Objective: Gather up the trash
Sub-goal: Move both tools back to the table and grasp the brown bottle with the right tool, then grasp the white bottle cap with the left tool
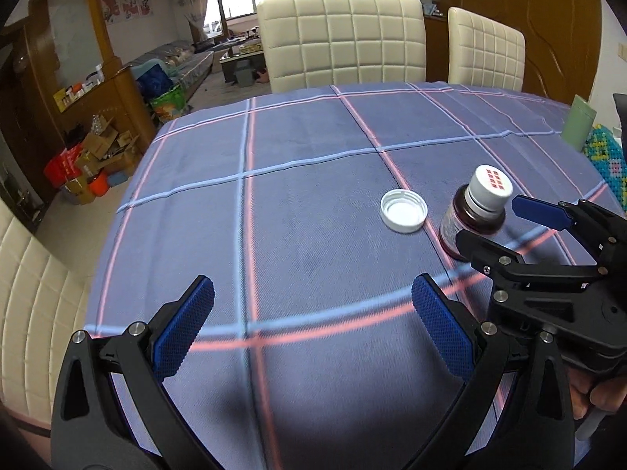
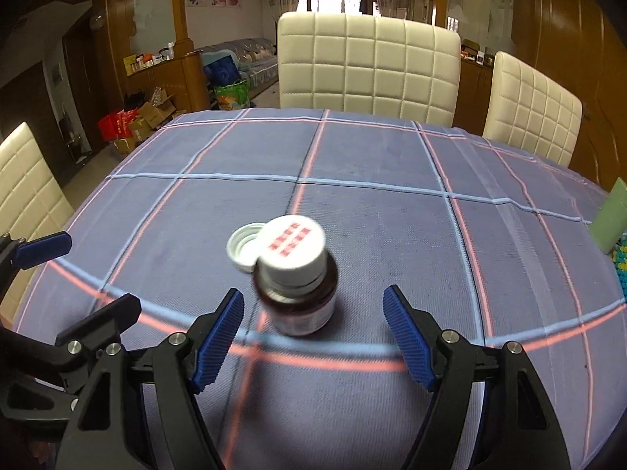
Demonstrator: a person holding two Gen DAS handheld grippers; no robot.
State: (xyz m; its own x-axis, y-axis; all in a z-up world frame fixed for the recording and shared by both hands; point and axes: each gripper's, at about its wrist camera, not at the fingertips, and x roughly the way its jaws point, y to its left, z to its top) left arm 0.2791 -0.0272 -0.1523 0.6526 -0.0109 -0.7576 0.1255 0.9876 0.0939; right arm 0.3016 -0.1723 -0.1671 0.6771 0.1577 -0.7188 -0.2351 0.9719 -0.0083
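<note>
A small brown bottle (image 2: 299, 293) with a white cap stands upright on the blue plaid tablecloth (image 2: 392, 235). It sits just ahead of my right gripper (image 2: 313, 305), between its open blue fingers, untouched. A loose white cap (image 2: 242, 248) lies open side up just behind and left of the bottle. In the left wrist view the bottle (image 1: 474, 213) and the loose cap (image 1: 403, 210) lie ahead to the right. My left gripper (image 1: 313, 297) is open and empty above the cloth. The right gripper (image 1: 497, 227) shows there at the bottle, open.
Cream quilted chairs (image 2: 368, 64) stand along the far table edge, another (image 2: 23, 192) at the left. A pale green box (image 2: 609, 215) and a beaded mat (image 1: 607, 162) lie at the table's right edge. Boxes and bags (image 1: 94, 160) clutter the floor at left.
</note>
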